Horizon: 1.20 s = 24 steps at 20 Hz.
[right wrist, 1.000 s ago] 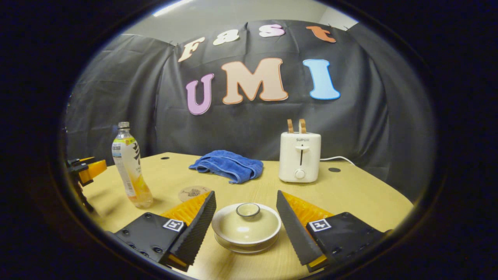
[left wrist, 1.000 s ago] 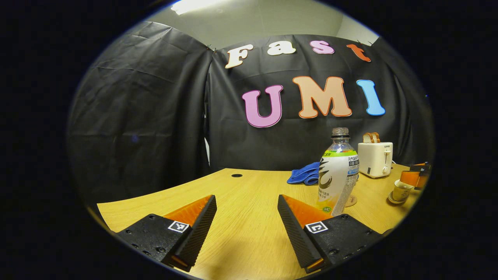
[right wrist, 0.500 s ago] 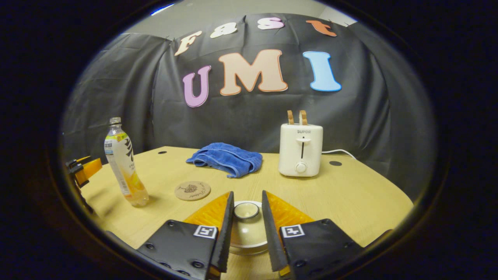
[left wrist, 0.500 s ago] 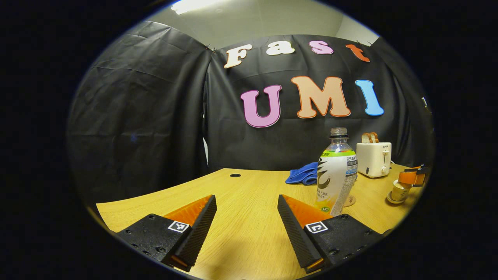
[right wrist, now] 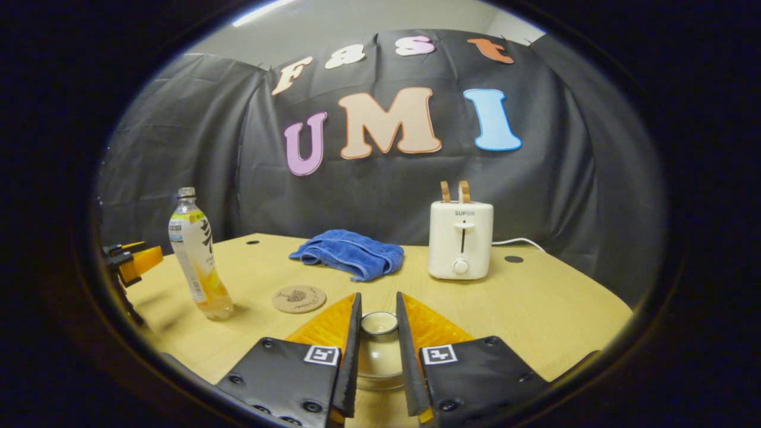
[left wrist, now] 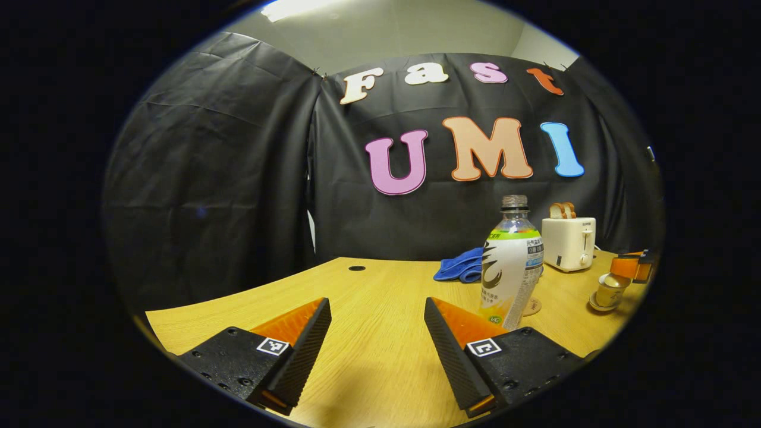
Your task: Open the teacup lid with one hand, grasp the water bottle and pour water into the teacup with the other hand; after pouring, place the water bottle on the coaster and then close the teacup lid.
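Porcelain lid (right wrist: 379,324) sits on the teacup (right wrist: 376,371) near the desk's (right wrist: 535,303) front edge, its small knob pinched between the right tongs (right wrist: 377,356); glazed and brittle, it likely slips easily. Left tongs (left wrist: 376,345) stand apart, the light, squashy bottle (left wrist: 510,264) just beyond, best gripped mid-body.

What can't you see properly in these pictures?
- Teacup, right gripper view: its sides hide behind the right gripper, whose fingers sit closed on the lid knob.
- Teacup inside: the lid covers it.
- Coaster, left gripper view: mostly behind the water bottle.
- Left gripper, right gripper view: cut off by the edge.
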Each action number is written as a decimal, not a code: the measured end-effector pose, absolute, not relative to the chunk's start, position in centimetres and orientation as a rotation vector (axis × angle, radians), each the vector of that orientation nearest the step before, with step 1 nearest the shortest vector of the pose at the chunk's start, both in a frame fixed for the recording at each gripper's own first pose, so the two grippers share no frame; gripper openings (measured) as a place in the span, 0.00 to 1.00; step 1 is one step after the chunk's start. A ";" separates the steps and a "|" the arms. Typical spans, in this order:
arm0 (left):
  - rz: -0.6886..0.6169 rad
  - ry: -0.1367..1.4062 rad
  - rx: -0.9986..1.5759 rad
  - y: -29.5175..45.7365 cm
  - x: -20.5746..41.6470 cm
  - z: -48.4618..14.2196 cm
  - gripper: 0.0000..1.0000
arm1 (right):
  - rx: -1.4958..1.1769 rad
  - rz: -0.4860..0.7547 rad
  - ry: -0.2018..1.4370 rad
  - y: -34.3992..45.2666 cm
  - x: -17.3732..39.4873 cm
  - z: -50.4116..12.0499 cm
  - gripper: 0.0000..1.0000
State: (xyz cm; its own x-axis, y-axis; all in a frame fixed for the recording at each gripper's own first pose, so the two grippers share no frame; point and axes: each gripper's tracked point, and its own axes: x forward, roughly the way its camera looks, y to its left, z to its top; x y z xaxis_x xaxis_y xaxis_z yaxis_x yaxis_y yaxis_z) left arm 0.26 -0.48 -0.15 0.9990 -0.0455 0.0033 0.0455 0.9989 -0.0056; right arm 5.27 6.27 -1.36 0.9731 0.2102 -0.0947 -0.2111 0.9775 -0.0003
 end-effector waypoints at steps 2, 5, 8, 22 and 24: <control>-0.096 -0.006 -0.007 -1.2 0.5 -0.2 0.92 | -0.007 0.210 0.055 6.1 5.0 -0.8 0.36; -0.208 -0.011 -0.009 -3.8 0.0 0.1 0.92 | 0.001 0.203 0.031 5.7 4.6 -0.5 0.36; -0.309 -0.011 -0.013 -5.5 -0.1 0.0 0.91 | 0.000 0.184 0.027 4.8 4.2 -0.5 0.37; -0.510 0.033 -0.015 -12.8 1.0 -0.7 0.91 | 0.001 0.106 0.010 0.2 2.9 0.0 0.36; -0.506 0.040 -0.016 -13.4 1.6 -0.8 0.92 | 0.001 0.093 0.010 -0.6 2.8 0.0 0.36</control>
State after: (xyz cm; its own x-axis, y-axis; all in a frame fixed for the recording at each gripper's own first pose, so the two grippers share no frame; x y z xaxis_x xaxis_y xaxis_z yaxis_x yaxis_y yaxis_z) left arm 1.60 -13.42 -0.83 0.8738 -0.4851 -0.0349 0.4844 0.8745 -0.0251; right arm 2.80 -0.59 0.04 0.9956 0.0933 -0.0098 -0.0933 0.9956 0.0012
